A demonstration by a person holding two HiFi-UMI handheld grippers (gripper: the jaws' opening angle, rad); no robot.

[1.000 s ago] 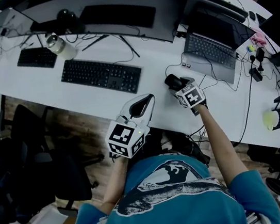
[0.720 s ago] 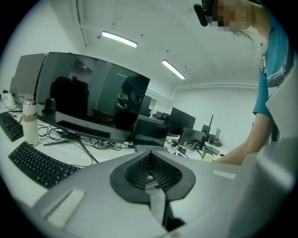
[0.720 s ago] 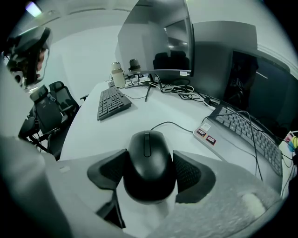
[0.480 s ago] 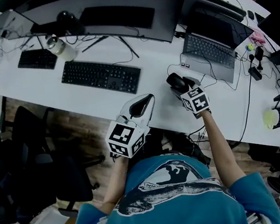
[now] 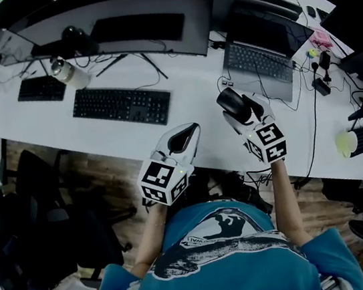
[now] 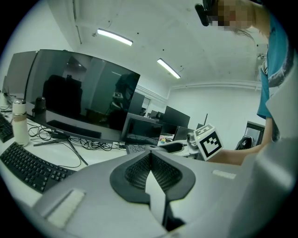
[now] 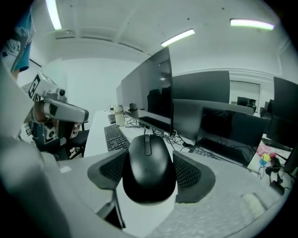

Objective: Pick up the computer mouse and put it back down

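Black ribbed pads [image 7: 106, 171] of the right gripper [image 7: 150, 173] are closed on both flanks of the computer mouse [image 7: 149, 158]. The mouse sits nose-forward between them, with its scroll wheel pointing away from the camera. It appears to be raised a little off the white desk [image 5: 193, 109], hanging over the bare stretch in front of the laptop [image 5: 258, 62]. The long keyboard [image 5: 122, 106] lies well off to its left.

The left gripper [image 5: 186, 133] has its jaws pressed together on nothing. It hovers by the desk's near edge, apart from the mouse.

The hold looks like the weak spot. The pads meet only the smooth, rounded sides of the shell, so a tilt of the wrist or a slackened squeeze could let the mouse pivot or slide out nose-first. The cables [image 5: 267, 104] trailing in front of the laptop are another hazard, since a mouse lowered onto them would rock instead of sitting flat. Opening the jaws before the base touches the desk would drop it, and the near edge is close
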